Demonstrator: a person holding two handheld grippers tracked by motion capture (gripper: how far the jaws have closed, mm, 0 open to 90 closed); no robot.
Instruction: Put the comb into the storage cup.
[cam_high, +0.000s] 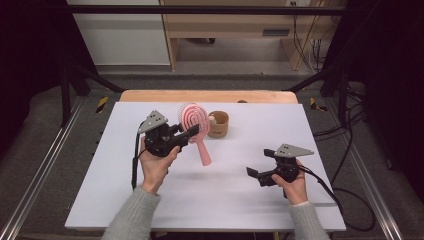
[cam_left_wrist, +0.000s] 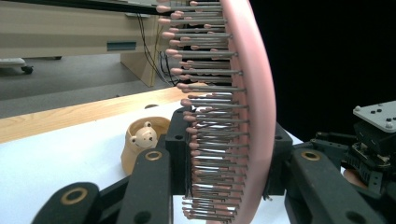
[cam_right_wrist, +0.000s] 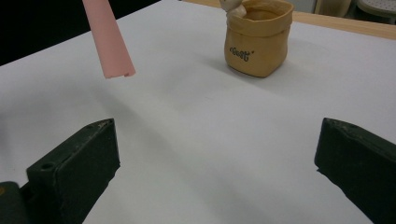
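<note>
Gripping the pink hairbrush (cam_high: 196, 124) by its head, the left gripper (cam_high: 189, 134) has its jaws closed on it from both sides, one pad against the bristle face and the other against the smooth back. In the left gripper view the brush (cam_left_wrist: 243, 107) stands on edge between the jaws, bristles pointing to that view's left, the curved pink back to its right. From the grip the handle hangs down and away toward the person, its tip above the white surface (cam_high: 240, 200) and not touching it. Just beyond the held brush, on the far side of the left gripper, stands a small tan pot (cam_high: 218, 124) with a bear figure (cam_left_wrist: 144, 135) peeking over its rim.

The right gripper (cam_high: 256, 175) is well apart from the left one, nearer the person, its jaws spread wide with nothing between them. In its own view the pads (cam_right_wrist: 74, 163) frame bare surface; ahead of them and to the left hangs the end of the brush handle (cam_right_wrist: 109, 42), and farther ahead to the right sits the pot (cam_right_wrist: 257, 42).
</note>
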